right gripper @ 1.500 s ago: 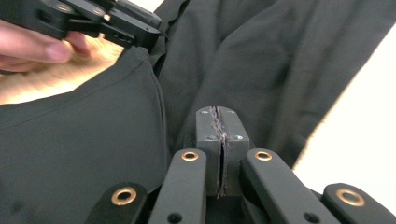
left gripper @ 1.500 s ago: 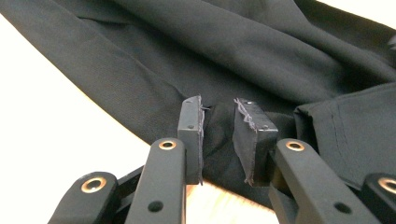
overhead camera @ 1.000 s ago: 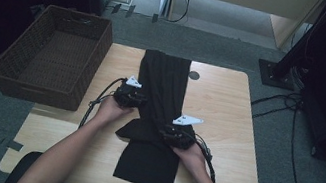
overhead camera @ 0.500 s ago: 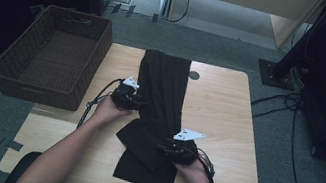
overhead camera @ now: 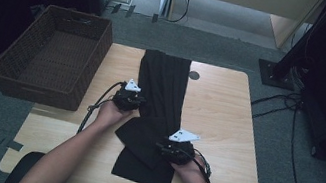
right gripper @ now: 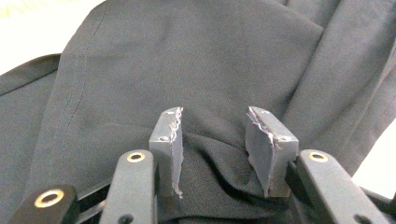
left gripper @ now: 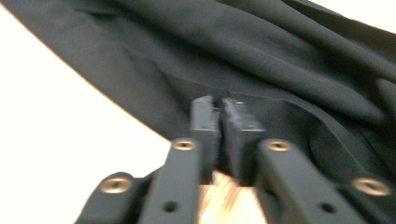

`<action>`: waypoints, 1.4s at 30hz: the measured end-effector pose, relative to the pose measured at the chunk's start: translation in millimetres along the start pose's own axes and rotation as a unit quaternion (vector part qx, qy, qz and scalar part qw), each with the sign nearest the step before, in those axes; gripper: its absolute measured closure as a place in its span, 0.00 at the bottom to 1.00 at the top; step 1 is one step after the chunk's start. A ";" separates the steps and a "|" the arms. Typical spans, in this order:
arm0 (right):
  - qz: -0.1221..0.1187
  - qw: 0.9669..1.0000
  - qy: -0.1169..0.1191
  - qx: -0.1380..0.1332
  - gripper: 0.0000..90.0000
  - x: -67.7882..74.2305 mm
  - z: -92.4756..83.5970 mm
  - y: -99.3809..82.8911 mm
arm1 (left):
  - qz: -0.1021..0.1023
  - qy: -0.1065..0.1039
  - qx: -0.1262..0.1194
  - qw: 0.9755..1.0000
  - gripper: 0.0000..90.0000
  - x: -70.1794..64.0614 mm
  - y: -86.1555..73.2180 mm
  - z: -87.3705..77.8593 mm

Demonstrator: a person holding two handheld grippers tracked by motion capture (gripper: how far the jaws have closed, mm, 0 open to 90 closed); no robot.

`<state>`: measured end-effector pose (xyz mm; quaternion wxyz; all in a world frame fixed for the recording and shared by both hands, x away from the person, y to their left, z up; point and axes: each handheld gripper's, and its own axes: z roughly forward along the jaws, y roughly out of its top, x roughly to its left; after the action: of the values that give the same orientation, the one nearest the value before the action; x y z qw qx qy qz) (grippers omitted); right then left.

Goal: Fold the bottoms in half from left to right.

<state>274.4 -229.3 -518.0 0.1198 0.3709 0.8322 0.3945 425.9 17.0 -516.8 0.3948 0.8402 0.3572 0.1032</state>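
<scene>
Black fabric, a pair of trousers (overhead camera: pixel 156 116), lies lengthwise down the middle of the light wooden table (overhead camera: pixel 218 111), lower part folded over itself at an angle.

Left gripper (overhead camera: pixel 135 101) sits at the garment's left edge, roughly mid-length. In the left gripper view its jaws have just closed; the pads (left gripper: pixel 204 122) meet with almost no gap, and a thin edge of the cloth (left gripper: pixel 261 60) appears pinched at their tips. The rest of the fabric spreads ahead of and to the right of the jaws, bare tabletop to their left.

Right gripper (overhead camera: pixel 167 149) rests on the folded lower section, nearer the person than the left one, with the grey plate on top. In the right gripper view (right gripper: pixel 215 140) the jaws stand partly apart, a bunched fold of cloth (right gripper: pixel 196 60) between them; the pads (right gripper: pixel 169 140) don't clearly press on it. A stitched seam runs off ahead-left of these jaws.

Both hands come in from the bottom edge of the high view, forearms bare.

Brown wicker basket (overhead camera: pixel 15 81) sits well to the left of the left gripper, overhanging the table's left side. A small dark round grommet (overhead camera: pixel 194 75) lies beyond both grippers, just right of the trousers' far end.
</scene>
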 end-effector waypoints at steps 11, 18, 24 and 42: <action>0.012 1.000 0.011 0.001 0.65 -4.9 -3.8 -1.8 | -0.031 0.023 0.031 0.999 1.00 19.3 -4.1 -30.3; 0.030 0.999 0.019 0.004 0.66 -10.7 -7.5 -3.3 | -0.045 -0.021 -0.017 0.999 0.86 15.7 9.7 -35.8; 0.025 1.000 0.017 0.002 0.66 -10.5 -6.7 -3.0 | -0.016 -0.037 -0.001 0.999 0.79 1.6 35.3 -12.3; 0.034 0.999 0.019 0.004 0.62 -12.1 -12.6 -7.0 | -0.008 -0.007 0.048 0.999 0.80 12.7 16.6 1.5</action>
<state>272.9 -248.0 -516.1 0.0891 0.3916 0.8231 0.4016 444.4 17.6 -507.0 0.3577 0.8558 0.3657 0.0772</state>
